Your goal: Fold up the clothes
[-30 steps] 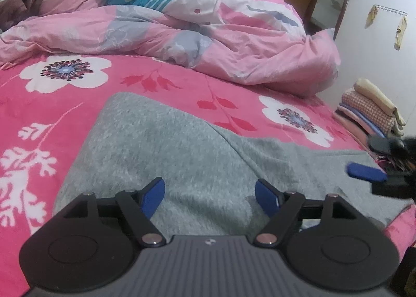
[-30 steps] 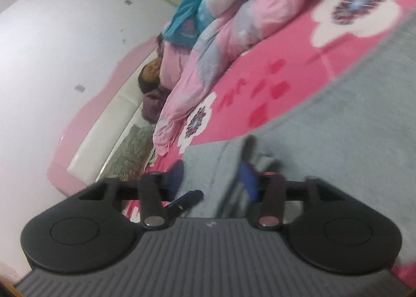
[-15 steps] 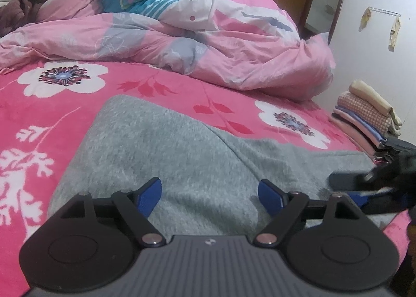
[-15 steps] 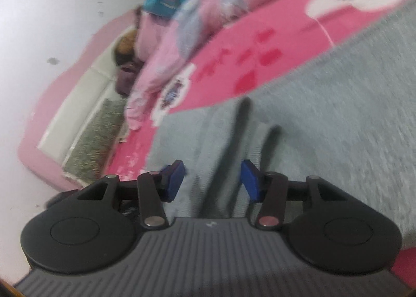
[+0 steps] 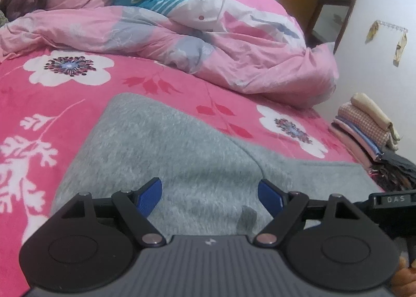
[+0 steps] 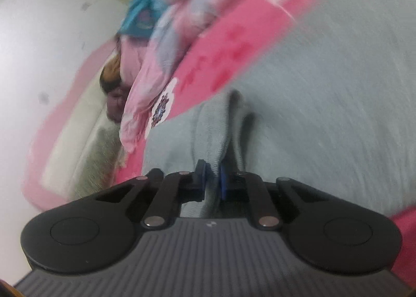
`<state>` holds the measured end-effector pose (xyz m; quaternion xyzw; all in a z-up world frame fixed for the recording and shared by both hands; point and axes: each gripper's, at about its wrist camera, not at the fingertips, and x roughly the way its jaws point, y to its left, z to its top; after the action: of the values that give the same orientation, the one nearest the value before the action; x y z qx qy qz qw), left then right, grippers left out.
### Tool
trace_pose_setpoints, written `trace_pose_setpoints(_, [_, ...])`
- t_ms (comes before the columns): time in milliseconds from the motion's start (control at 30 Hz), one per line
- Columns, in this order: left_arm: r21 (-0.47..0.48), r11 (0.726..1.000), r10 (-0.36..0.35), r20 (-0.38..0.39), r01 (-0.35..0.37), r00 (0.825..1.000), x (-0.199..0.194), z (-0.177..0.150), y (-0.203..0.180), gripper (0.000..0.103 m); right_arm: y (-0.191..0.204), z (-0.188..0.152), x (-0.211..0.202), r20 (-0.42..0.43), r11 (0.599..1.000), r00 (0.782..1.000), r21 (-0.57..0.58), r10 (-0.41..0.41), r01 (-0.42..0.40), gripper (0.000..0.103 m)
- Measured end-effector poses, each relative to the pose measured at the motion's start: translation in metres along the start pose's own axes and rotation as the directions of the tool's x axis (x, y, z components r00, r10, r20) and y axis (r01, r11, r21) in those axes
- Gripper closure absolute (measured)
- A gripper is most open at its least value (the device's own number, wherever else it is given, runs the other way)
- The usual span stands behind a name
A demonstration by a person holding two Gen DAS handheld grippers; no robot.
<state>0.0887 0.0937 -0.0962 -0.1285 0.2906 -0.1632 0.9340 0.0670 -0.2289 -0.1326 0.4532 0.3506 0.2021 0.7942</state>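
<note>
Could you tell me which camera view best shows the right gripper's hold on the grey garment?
The right wrist view: the right gripper has just closed, pinching a fold of the grey garment, though blurred. The left wrist view shows only its black body at the right edge.

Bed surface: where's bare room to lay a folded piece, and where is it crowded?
Free: the pink floral sheet left of the grey garment, and the strip between the garment and the bunched duvet. Crowded: the far side under the duvet, and the right edge with the stack of folded clothes. The right claw pinches the garment; the left claw is open.
</note>
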Motion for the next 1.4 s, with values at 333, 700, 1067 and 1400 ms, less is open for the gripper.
trace_pose_setpoints(333, [0.048,0.997,0.059,-0.03,-0.057,0.998,0.003,0.001,-0.012,0.021,0.008,0.02,-0.018,0.043,0.999,0.998,-0.001,-0.04,0.04,0.055])
trace_pose_setpoints(700, [0.083,0.993,0.087,-0.027,-0.085,0.996,0.006,-0.003,-0.019,0.02,0.0,0.029,0.006,-0.095,0.987,0.994,0.148,-0.05,0.064,0.034])
trace_pose_setpoints(1067, [0.034,0.997,0.073,-0.024,-0.072,0.997,0.006,-0.002,-0.015,0.02,0.005,0.038,0.034,-0.095,0.989,0.995,0.136,-0.036,0.049,0.026])
trace_pose_setpoints(1400, [0.068,0.99,0.125,-0.067,-0.12,0.99,0.012,0.004,-0.024,0.019,0.008,0.02,0.015,-0.179,0.996,0.984,0.086,0.018,-0.003,0.026])
